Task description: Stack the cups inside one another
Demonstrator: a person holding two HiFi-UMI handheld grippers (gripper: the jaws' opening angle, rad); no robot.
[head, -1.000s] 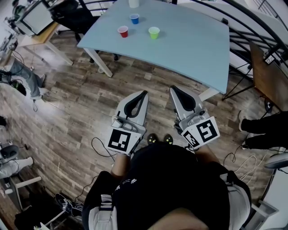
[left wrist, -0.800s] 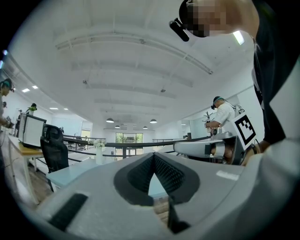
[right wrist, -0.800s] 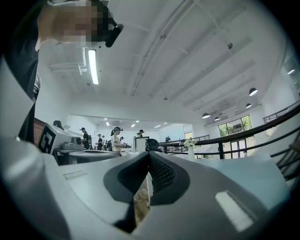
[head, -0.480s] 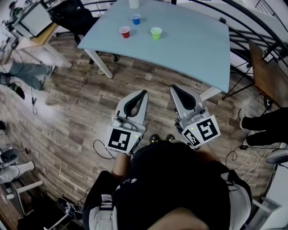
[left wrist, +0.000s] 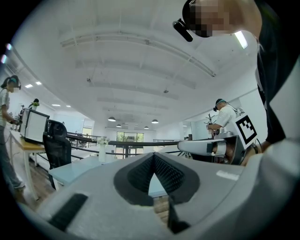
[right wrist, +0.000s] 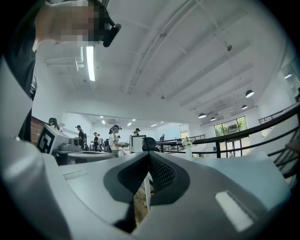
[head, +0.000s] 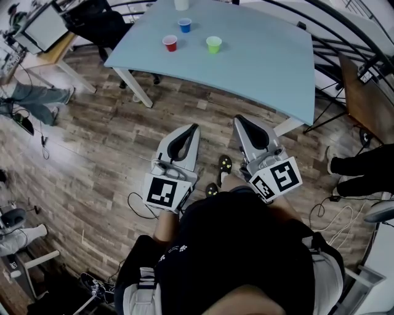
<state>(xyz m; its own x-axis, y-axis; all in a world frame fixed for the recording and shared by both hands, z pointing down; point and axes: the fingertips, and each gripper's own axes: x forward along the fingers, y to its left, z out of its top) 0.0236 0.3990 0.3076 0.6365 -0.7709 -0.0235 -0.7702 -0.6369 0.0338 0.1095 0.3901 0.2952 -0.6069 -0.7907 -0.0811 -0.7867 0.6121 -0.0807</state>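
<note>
surface: pale blue top on white legs. It is my landmark; every place below is given against it.
red cup: upright on the surface near its left end, closest of the three to the near edge.
blue cup: upright on the surface, beyond the red cup toward the far edge, touching nothing.
green cup: upright on the surface, right of the red cup and well apart from it. Each cup stands alone, none inside another.
white vase: at the surface's far edge, past the blue cup, its top cut off by the head view.
left claw: off the surface, short of its near edge, over the floor and well apart from the cups. In the left gripper view I read the jaws pressed together at the tips with nothing between them.
right claw: also short of the near edge, closer to it than the left one. The right gripper view shows the jaws pressed together — empty as well.
marker cubes: one on each claw's rear end, farthest from the surface.
wood floor: planked, running under and around the surface.
shoes: dark, on the floor between the two claws, short of the near edge.
black chair: beside the surface's left end.
</note>
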